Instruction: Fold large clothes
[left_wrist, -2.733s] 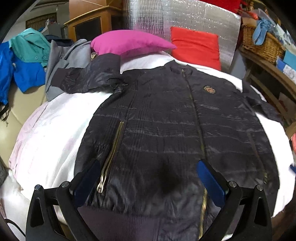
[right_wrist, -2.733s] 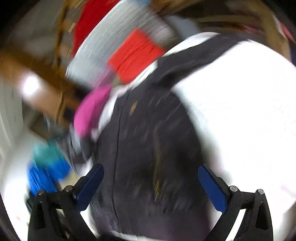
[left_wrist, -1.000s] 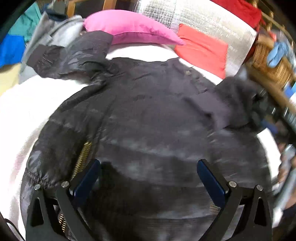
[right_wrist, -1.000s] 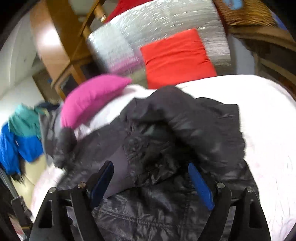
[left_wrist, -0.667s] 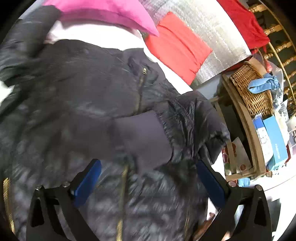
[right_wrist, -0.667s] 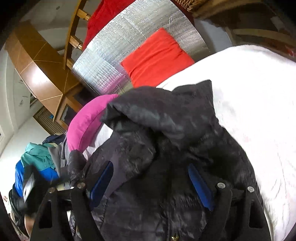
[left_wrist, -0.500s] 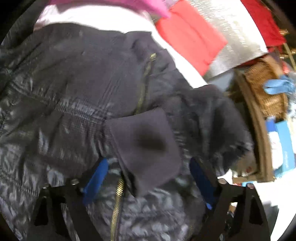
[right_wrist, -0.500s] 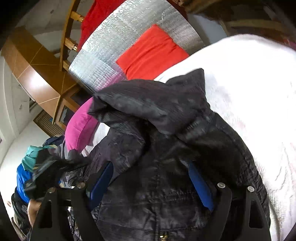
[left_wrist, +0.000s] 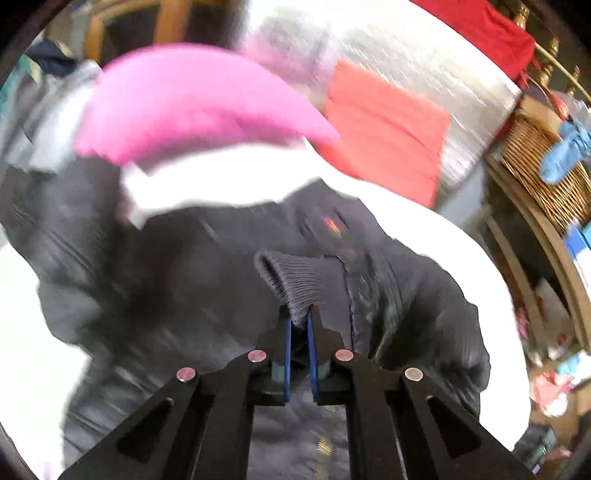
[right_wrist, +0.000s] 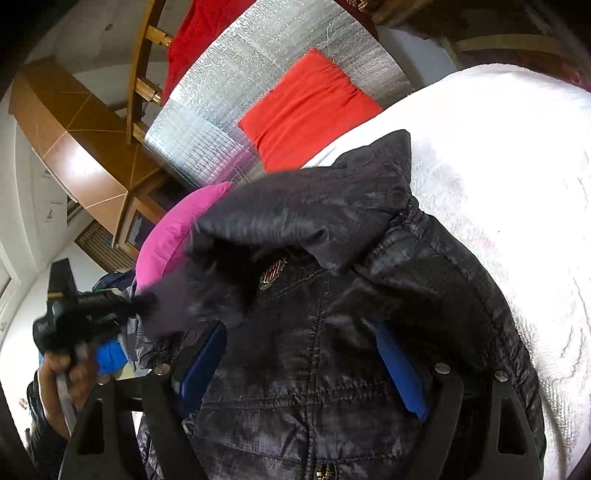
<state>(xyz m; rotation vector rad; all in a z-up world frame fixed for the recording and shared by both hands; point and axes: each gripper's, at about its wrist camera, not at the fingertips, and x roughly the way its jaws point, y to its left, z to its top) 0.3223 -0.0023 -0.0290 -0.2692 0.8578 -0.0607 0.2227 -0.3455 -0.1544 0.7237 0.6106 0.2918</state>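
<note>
Left tool (left_wrist: 299, 325) pinching the ribbed grey sleeve cuff (left_wrist: 295, 280).
Your right tool (right_wrist: 303, 365) is spread over the black quilted zip jacket (right_wrist: 332, 332) on the white bed (right_wrist: 498, 166).

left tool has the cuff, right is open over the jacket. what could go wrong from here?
1. The left tool pinches only the edge of the ribbed cuff; a pull across could slip it free and drop the sleeve.
2. The sleeve bunches in a hump over the jacket chest, so the fold may set lumpy unless flattened.
3. The right tool hovers open, not pinning the body; the slick jacket may drag across the white cover.
</note>
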